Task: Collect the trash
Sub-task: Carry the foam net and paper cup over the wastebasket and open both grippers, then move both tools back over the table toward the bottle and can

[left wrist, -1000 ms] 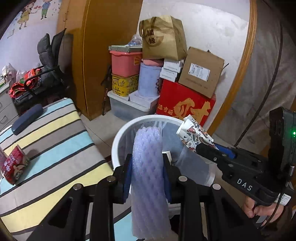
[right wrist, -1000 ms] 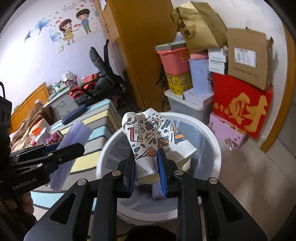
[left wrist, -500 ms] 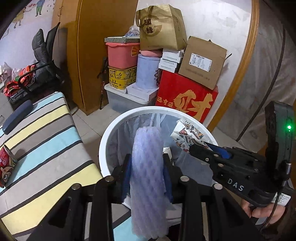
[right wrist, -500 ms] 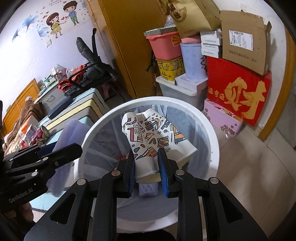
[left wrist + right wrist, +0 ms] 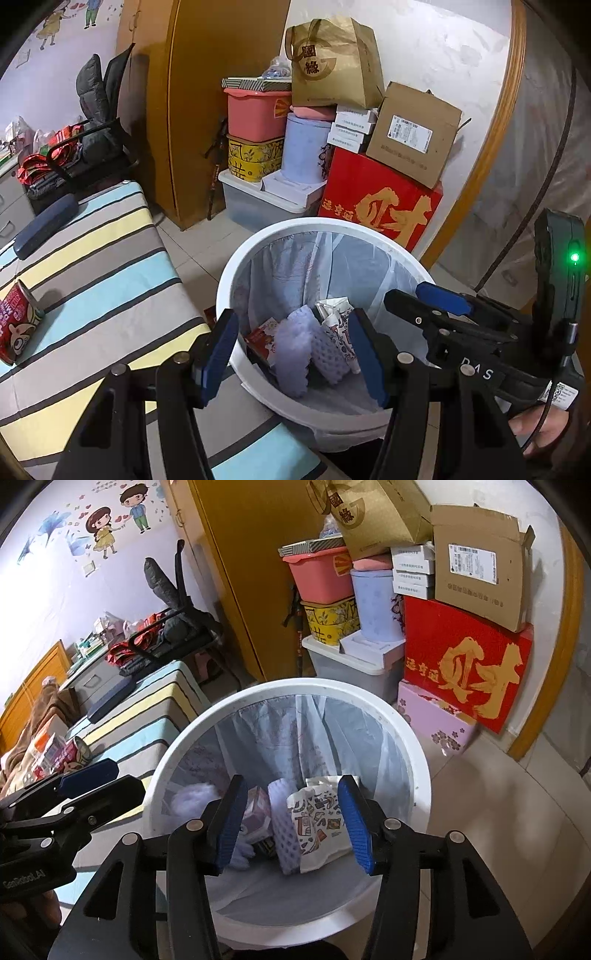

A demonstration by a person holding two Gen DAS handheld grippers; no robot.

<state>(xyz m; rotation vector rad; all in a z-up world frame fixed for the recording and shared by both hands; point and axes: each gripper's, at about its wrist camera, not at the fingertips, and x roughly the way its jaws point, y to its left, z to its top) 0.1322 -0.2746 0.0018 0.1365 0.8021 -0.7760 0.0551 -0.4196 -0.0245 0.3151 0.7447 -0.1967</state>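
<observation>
Both grippers hang over a white trash bin (image 5: pixel 236 266) lined with a clear bag, the left gripper (image 5: pixel 295 350) and right gripper (image 5: pixel 291 819) each with jaws opening and nothing between them. A purple foam net (image 5: pixel 295 347) and a patterned paper cup (image 5: pixel 317 823) lie side by side at the bottom of the bin, among other wrappers; a red can (image 5: pixel 13 325) rests on the striped table (image 5: pixel 110 266) beside the bin

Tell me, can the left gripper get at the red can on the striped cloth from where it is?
Probably yes: the red can lies uncovered, nothing around it, and the left gripper holds nothing, its fingers opening.
</observation>
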